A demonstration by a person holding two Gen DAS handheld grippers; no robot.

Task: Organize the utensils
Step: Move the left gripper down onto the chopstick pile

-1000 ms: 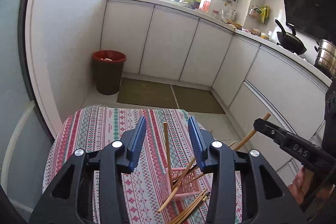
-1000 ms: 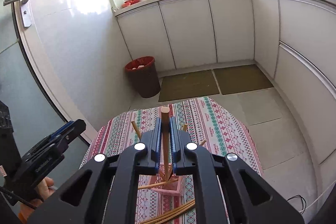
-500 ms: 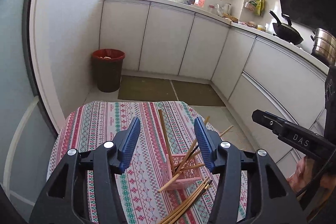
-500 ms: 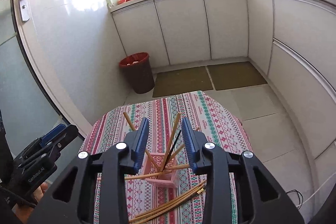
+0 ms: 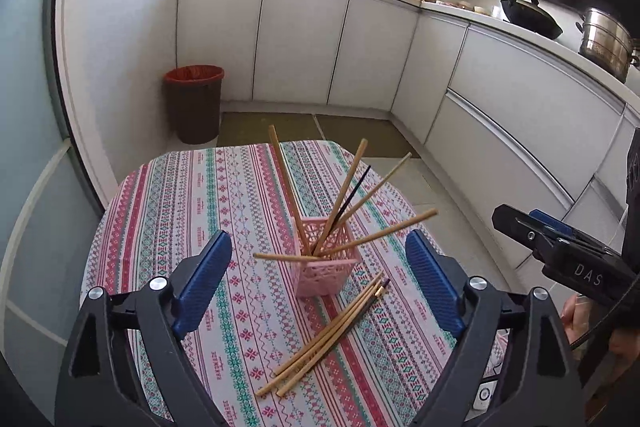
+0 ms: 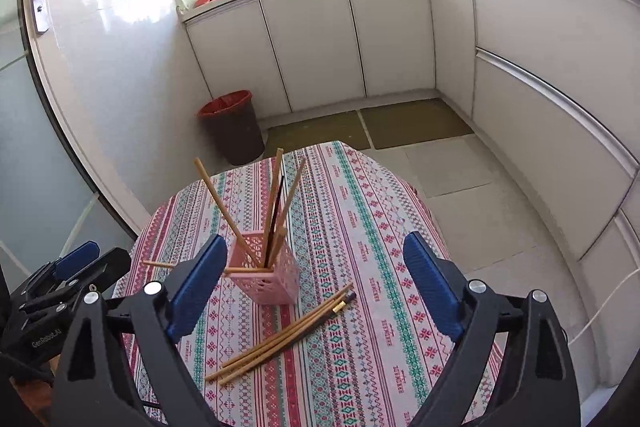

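Small kitchen, round table in a striped patterned tablecloth [image 5: 192, 211].

Left wrist view: left gripper [image 5: 320, 283] spread wide, empty, above the pink lattice holder [image 5: 326, 267]; several chopsticks lean in it.

Right wrist view: right gripper [image 6: 312, 277] spread, empty. Loose chopsticks [image 6: 280, 339] lie bundled just beside the holder. Likely light, stiff, slippery; pinch mid-shaft.

I'm seeing the cloth-covered surface [image 5: 192, 211] carrying a pink basket [image 5: 325, 273] at centre, with loose chopsticks [image 5: 332, 331] lying toward five o'clock, just beside it.
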